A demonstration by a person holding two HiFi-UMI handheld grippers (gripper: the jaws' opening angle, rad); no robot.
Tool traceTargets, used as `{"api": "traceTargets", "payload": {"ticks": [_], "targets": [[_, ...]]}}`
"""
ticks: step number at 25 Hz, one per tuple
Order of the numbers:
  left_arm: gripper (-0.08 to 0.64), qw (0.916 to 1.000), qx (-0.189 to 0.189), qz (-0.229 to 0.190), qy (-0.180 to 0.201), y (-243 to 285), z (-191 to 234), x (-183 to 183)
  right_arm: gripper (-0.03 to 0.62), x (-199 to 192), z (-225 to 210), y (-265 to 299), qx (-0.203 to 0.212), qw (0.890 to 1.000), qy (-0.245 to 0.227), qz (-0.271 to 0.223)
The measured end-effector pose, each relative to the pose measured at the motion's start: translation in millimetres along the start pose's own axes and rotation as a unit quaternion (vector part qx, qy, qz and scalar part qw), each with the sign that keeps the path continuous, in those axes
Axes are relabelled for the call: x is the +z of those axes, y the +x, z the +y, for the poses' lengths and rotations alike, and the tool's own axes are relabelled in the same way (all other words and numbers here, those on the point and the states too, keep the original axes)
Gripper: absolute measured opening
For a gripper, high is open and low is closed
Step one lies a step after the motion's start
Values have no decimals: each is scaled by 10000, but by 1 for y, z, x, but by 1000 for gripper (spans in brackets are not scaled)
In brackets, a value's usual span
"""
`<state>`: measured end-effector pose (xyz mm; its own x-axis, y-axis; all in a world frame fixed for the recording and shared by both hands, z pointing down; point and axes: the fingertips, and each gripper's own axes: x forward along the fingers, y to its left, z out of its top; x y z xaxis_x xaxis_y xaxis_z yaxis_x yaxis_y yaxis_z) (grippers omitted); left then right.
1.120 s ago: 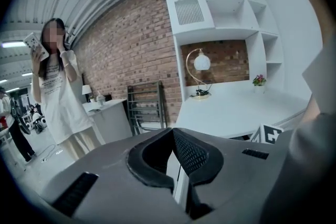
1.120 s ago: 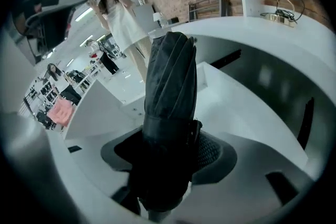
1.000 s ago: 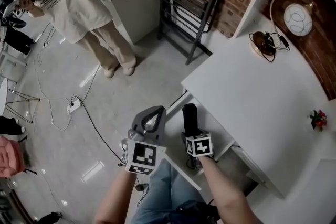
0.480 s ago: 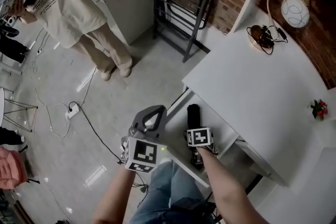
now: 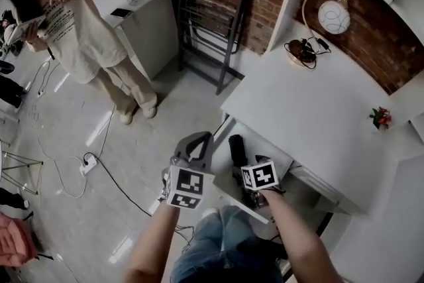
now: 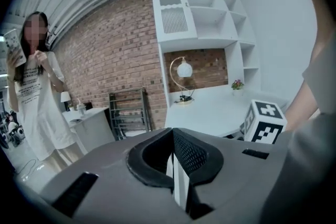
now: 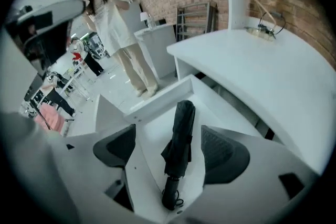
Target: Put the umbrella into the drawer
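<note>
1. The folded black umbrella lies flat on the floor of the open white drawer. Its long axis runs straight away from me, with the strapped handle end nearest and the tip toward the far wall.
2. My right gripper hangs directly above it, pointing steeply down. Its jaws are opening, one to each side of the umbrella's length. The umbrella shows in the gap between the pads, but neither pad touches it.
3. My left gripper has its jaws pressed together on nothing. In the head view it sits just beside the drawer's outer edge, over the floor and apart from the umbrella.
4. The drawer stands pulled out from under the white desk.
5. To my eye the umbrella is delivered. The right hand is the nearer one, and a lift straight up should clear it. If the drawer needs shutting, the left gripper looks better placed to push.
</note>
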<state>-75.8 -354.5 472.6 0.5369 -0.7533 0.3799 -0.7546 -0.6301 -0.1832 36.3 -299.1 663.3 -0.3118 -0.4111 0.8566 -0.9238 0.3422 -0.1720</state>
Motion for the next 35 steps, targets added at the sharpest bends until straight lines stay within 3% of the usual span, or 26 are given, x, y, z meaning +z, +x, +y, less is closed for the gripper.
{"api": "traceTargets", "payload": {"ticks": [8, 13, 16, 17, 19, 24, 27, 31, 35], "targets": [[3, 9994, 124, -312, 127, -17, -6, 29, 364, 51, 0, -121, -178, 9892, -284, -1427], [3, 9962, 264, -781, 264, -29, -6, 71, 327, 68, -24, -210, -952, 9716, -352, -2139], [3, 9926, 348, -1136, 257, -38, -6, 100, 247, 75, -34, -264, -1328, 9524, -284, -2731], [3, 9911, 368, -1245, 301, -39, -6, 109, 184, 79, -36, -284, -1445, 9425, -275, -3002], [3, 9880, 387, -1432, 425, -41, -7, 126, 1, 87, -39, -320, -1708, 9202, -382, -3501], [3, 9812, 368, -1815, 545, -50, -6, 163, 0, 107, -38, -391, -2109, 8763, -761, -4263], [3, 9756, 388, -2074, 603, -56, -5, 184, 0, 115, -40, -413, -2334, 8567, -938, -4504], [3, 9704, 396, -2304, 610, -62, -6, 204, 0, 117, -44, -429, -2531, 8426, -985, -4651], [3, 9678, 356, -2412, 626, -63, -7, 216, 0, 121, -45, -434, -2628, 8384, -1063, -4655]]}}
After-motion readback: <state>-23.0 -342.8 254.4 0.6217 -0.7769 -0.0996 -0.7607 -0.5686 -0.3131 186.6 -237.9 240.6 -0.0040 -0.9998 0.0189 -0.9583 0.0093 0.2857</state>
